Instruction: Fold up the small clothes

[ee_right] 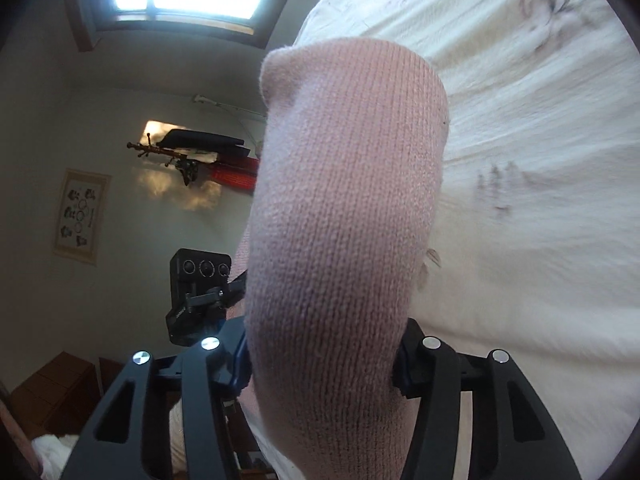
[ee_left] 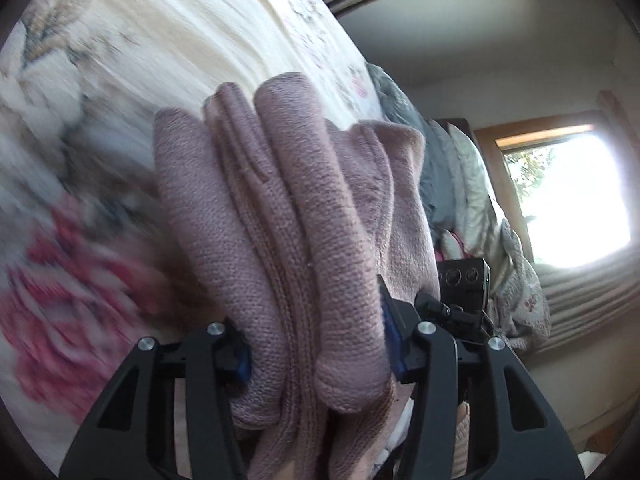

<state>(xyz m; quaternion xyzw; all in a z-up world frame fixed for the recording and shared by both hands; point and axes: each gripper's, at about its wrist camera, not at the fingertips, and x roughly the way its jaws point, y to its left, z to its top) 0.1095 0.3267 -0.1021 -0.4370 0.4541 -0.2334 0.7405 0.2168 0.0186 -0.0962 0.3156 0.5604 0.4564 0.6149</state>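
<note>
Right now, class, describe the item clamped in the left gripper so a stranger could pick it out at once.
Start at the floral bedspread filling the left wrist view. In front of it, the left gripper is shut on a pink knit garment, bunched into several thick vertical folds. Unlike the flat, flower-printed bedding and the grey pillows behind, it is plain dusty pink with a visible knit texture.

L gripper clamped on bunched pink knit, folds standing up btwn the fingers. Floral bedspread behind, blurred. Other gripper's camera box just R of the knit. Grey pillows and bright window further R.
</note>
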